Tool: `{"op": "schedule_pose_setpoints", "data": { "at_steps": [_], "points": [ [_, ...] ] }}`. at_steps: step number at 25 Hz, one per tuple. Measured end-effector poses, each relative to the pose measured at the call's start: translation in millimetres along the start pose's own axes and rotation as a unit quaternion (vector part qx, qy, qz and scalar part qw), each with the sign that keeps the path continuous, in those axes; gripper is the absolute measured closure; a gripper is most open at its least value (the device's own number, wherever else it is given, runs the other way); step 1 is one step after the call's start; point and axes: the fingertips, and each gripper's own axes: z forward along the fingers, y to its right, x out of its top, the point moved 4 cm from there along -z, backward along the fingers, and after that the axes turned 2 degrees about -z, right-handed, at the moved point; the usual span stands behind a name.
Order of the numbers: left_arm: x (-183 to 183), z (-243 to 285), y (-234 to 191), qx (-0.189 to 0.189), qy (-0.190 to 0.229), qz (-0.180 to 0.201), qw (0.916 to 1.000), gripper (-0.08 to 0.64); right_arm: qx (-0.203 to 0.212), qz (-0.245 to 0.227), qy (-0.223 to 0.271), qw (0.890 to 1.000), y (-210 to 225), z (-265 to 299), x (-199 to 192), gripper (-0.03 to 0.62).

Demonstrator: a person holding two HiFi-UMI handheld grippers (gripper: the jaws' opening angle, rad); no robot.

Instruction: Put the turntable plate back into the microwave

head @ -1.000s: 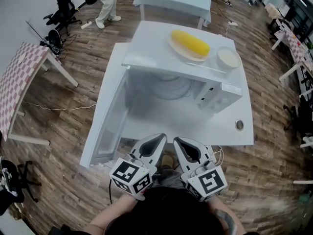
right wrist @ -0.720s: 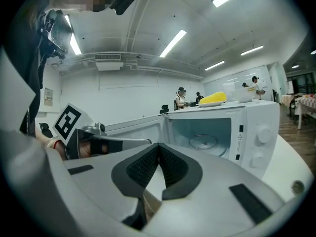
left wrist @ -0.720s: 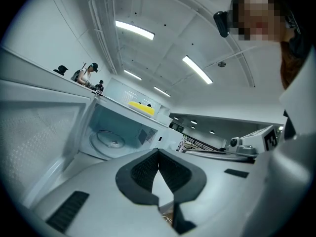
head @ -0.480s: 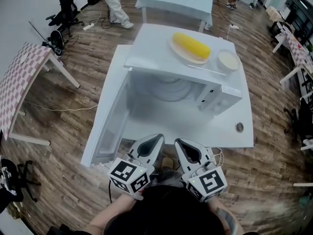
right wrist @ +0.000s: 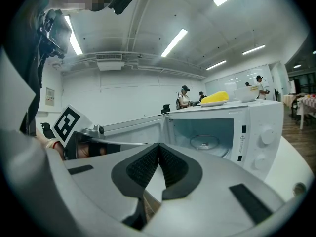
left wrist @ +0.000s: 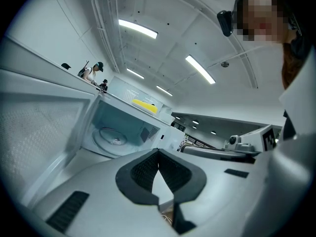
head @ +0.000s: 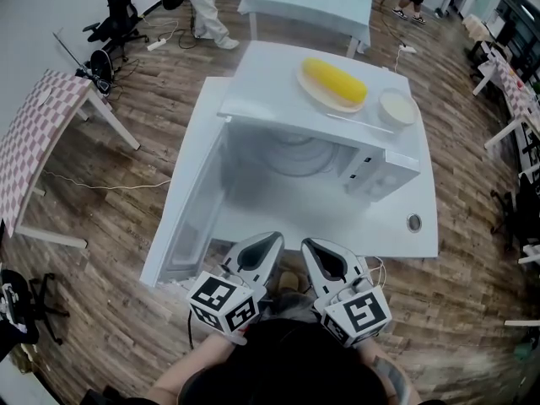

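A white microwave (head: 371,171) stands on a white table (head: 337,226) with its door (head: 190,201) swung wide open to the left. The clear glass turntable plate (head: 299,154) lies flat inside the cavity; it also shows in the left gripper view (left wrist: 112,137) and the right gripper view (right wrist: 205,142). Both grippers hang close to my body, in front of the table's near edge and apart from the microwave. My left gripper (head: 268,241) and my right gripper (head: 310,245) sit side by side, each shut with nothing between its pads.
On the microwave's top rest a plate with a yellow cob-like food (head: 335,80) and a white bowl (head: 396,106). A cable hole (head: 413,222) marks the table's right front. A checkered table (head: 34,133) stands left, another table (head: 308,2) behind, where a person (head: 202,7) walks.
Both grippers stay where they were, still shut. The view has shifted slightly, and the person at the back has walked a little to the right.
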Motion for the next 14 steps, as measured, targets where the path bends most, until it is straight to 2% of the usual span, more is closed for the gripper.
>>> {"op": "schedule_pose_setpoints", "data": {
  "at_steps": [8,14],
  "points": [
    [-2.9,2.6,-2.8,0.004,-0.004,-0.007,1.0,0.547,0.004,0.006,0.004,1.0,2.2,3.6,-3.7,0.571],
    [-5.6,-2.0,-7.7,0.015,-0.006,-0.011,0.9998,0.547,0.014,0.009,-0.026,1.0,-0.1,5.0,-11.2,0.571]
  ]
}}
